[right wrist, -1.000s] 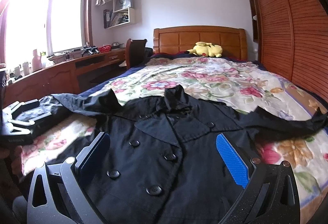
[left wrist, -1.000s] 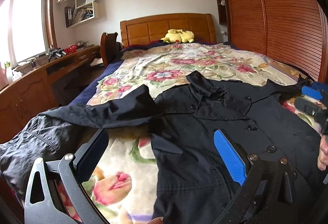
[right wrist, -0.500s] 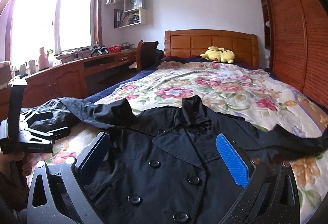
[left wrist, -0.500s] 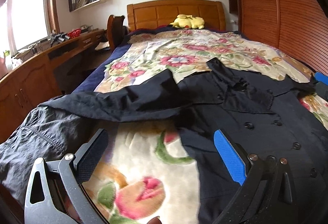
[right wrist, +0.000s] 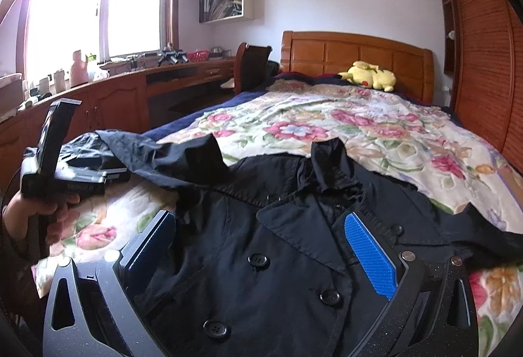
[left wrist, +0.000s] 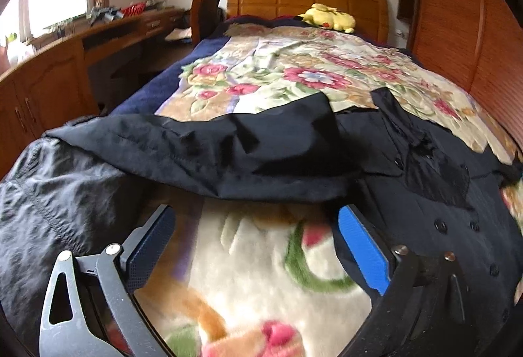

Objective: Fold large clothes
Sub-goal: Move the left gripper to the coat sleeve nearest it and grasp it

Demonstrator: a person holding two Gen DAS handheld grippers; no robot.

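Note:
A black double-breasted coat [right wrist: 278,242] lies face up on the floral bedspread [right wrist: 359,125], collar toward the headboard. Its left sleeve [left wrist: 212,154] stretches out toward the bed's left edge. My left gripper [left wrist: 255,246] hovers open just short of that sleeve, over bare bedspread [left wrist: 255,275], nothing between its blue pads. In the right wrist view the left gripper [right wrist: 108,175] shows at the left, held by a hand [right wrist: 36,213]. My right gripper [right wrist: 261,246] stands open above the coat's chest, near the lapels and buttons [right wrist: 258,260].
A dark grey garment [left wrist: 49,200] lies bunched at the bed's left edge. A yellow plush toy [right wrist: 369,76] rests by the wooden headboard [right wrist: 356,56]. A wooden desk [right wrist: 137,92] and chair [right wrist: 251,62] run along the left; slatted wardrobe doors [right wrist: 483,69] stand on the right.
My left gripper has swung left, off the coat's body toward the outstretched sleeve. My right gripper moved forward over the coat's chest. Both stayed open.

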